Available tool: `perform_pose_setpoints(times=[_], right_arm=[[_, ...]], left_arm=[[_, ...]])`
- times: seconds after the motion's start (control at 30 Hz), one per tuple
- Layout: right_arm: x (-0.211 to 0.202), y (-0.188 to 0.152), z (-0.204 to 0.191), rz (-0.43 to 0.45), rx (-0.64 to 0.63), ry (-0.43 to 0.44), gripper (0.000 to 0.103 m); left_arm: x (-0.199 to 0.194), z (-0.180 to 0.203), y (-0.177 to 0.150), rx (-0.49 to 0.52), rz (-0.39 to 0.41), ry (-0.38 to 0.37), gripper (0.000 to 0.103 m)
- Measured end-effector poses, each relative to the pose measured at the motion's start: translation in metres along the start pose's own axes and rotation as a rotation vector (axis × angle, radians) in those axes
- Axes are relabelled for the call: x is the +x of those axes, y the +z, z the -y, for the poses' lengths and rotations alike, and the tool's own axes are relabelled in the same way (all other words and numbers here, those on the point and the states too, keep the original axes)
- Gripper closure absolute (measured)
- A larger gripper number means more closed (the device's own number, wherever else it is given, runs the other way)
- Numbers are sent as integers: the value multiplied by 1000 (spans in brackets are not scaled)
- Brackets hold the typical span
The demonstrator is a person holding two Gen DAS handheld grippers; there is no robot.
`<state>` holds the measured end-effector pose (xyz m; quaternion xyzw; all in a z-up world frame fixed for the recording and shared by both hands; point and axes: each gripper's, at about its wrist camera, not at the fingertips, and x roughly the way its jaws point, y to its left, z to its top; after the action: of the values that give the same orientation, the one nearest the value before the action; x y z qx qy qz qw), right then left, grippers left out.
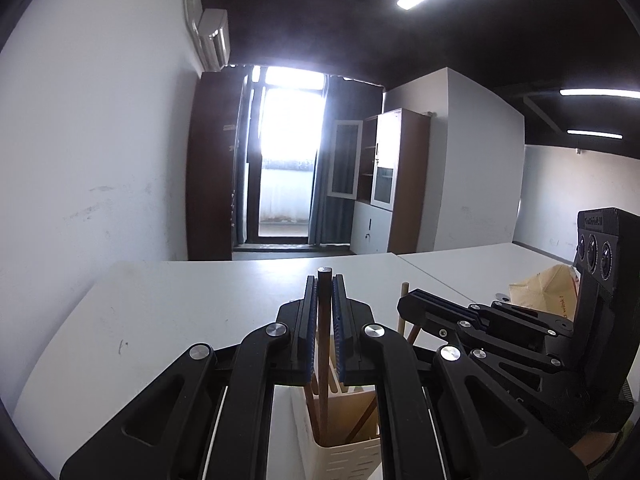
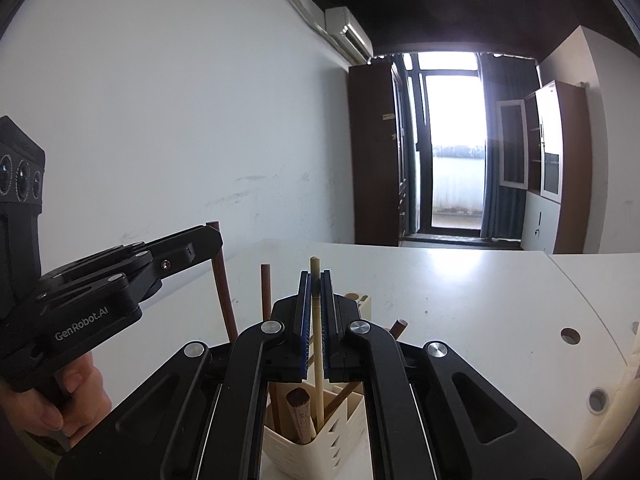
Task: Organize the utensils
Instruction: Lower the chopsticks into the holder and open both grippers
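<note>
**Two sticks over the holder**

Here we hold a brown chopstick (image 1: 324, 304) in the left gripper (image 1: 324, 280), clamped near its top, and a pale chopstick (image 2: 316, 304) likewise in the right gripper (image 2: 315, 276). Both hang upright into the cream holder (image 2: 320, 444) on the table (image 2: 460, 300). We judge them light, stiff, slightly slippery; gripping high lets them swing.

Two grippers: the left gripper (image 1: 325, 292) and the right gripper (image 2: 315, 284). One cream slotted utensil holder (image 2: 320, 436) stands on the near edge of the white table (image 2: 460, 292). One pale chopstick (image 2: 316, 320) rises from it. Dark brown sticks (image 2: 222, 280): at least five. One thick wooden handle (image 2: 300, 412).
</note>
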<state>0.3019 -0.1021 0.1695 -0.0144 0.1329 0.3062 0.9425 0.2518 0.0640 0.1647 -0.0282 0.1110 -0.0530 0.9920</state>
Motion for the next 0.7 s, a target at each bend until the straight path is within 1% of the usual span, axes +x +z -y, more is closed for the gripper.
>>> perform_pose_setpoints(times=[0.1, 0.13, 0.17, 0.2, 0.33, 0.47, 0.53, 0.6, 0.7], right_arm=[[-1, -1, -1, 1, 3, -12, 97], [-3, -1, 0, 5, 8, -12, 93], [-4, -1, 0, 7, 12, -9, 87], [-5, -1, 0, 5, 9, -5, 84], [-12, 0, 0, 13, 15, -7, 83], [-17, 1, 2, 21, 19, -15, 80], [-20, 1, 4, 24, 25, -21, 79], [-24, 1, 6, 26, 29, -26, 74], [-33, 1, 6, 37, 33, -33, 73]], left_arm=[[5, 2, 2, 23, -26, -9, 96], [3, 1, 3, 20, -17, -4, 95], [1, -1, 4, 15, -12, 0, 94], [0, -2, 5, 9, -10, 1, 94], [-6, -5, 7, 2, -5, 9, 94], [-11, -6, 9, -6, 1, 21, 94], [-16, -6, 9, -10, 4, 31, 91], [-20, -6, 8, -15, 2, 36, 88], [-27, -4, 6, -18, -6, 48, 84]])
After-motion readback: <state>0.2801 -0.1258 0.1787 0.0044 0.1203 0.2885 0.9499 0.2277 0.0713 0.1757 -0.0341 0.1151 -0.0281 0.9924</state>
